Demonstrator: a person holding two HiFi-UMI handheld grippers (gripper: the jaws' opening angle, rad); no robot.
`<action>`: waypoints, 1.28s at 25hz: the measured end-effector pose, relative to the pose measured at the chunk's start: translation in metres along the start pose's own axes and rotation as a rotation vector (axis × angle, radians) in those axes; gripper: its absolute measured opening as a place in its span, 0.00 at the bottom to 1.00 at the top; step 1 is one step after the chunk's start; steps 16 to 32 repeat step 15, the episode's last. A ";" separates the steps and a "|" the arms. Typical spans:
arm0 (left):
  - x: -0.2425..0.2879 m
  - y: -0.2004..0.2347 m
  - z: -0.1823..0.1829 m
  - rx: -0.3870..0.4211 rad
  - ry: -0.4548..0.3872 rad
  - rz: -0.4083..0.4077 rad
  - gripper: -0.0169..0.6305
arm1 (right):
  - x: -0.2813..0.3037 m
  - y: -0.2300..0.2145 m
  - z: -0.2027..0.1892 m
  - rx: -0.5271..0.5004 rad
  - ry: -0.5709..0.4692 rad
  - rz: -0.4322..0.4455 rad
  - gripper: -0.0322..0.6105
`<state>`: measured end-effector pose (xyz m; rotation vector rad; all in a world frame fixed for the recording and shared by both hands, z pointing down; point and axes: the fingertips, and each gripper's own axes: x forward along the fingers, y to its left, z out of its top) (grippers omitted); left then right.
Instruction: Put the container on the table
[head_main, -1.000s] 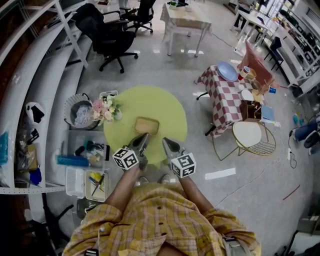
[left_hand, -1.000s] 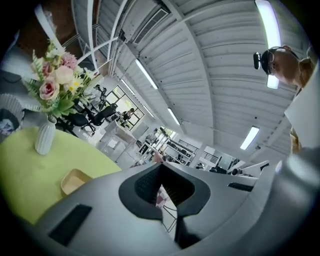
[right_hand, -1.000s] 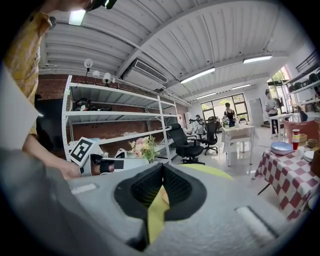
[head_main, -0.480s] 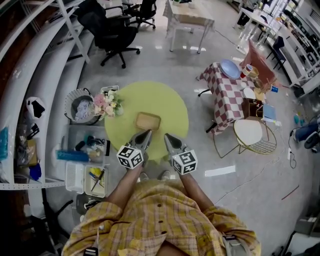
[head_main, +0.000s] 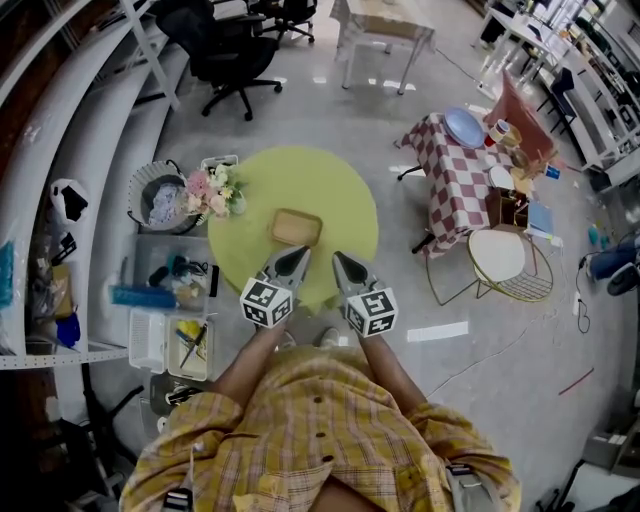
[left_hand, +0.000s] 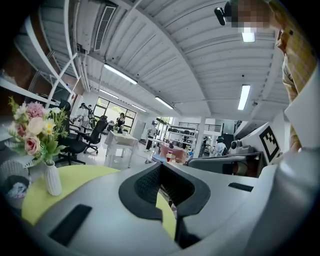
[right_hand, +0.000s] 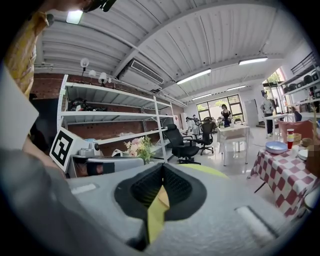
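Tan container (head_main: 296, 228) sits on round yellow-green table (head_main: 335, 190), near its centre; left gripper (head_main: 296, 254) just at container's 6 o'clock, apart from it; right gripper (head_main: 341, 260) at left one's 3 o'clock, over table's near edge; both grippers' jaws closed, nothing between them; bare tabletop at container's 12 to 3 o'clock; flower vase (head_main: 213, 195) at table's 9 o'clock rim; only head view shows container; right gripper view shows shelving rack (right_hand: 117, 117) and checkered table (right_hand: 285, 172).
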<state>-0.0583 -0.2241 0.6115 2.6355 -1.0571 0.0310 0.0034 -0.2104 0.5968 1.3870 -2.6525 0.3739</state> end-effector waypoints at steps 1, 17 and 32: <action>0.000 0.000 0.000 0.003 0.001 0.003 0.03 | 0.000 -0.001 0.000 0.003 -0.001 -0.001 0.05; -0.002 -0.006 0.002 0.086 0.026 0.021 0.03 | -0.004 -0.004 0.002 0.007 -0.012 -0.014 0.05; -0.002 -0.006 0.002 0.086 0.026 0.021 0.03 | -0.004 -0.004 0.002 0.007 -0.012 -0.014 0.05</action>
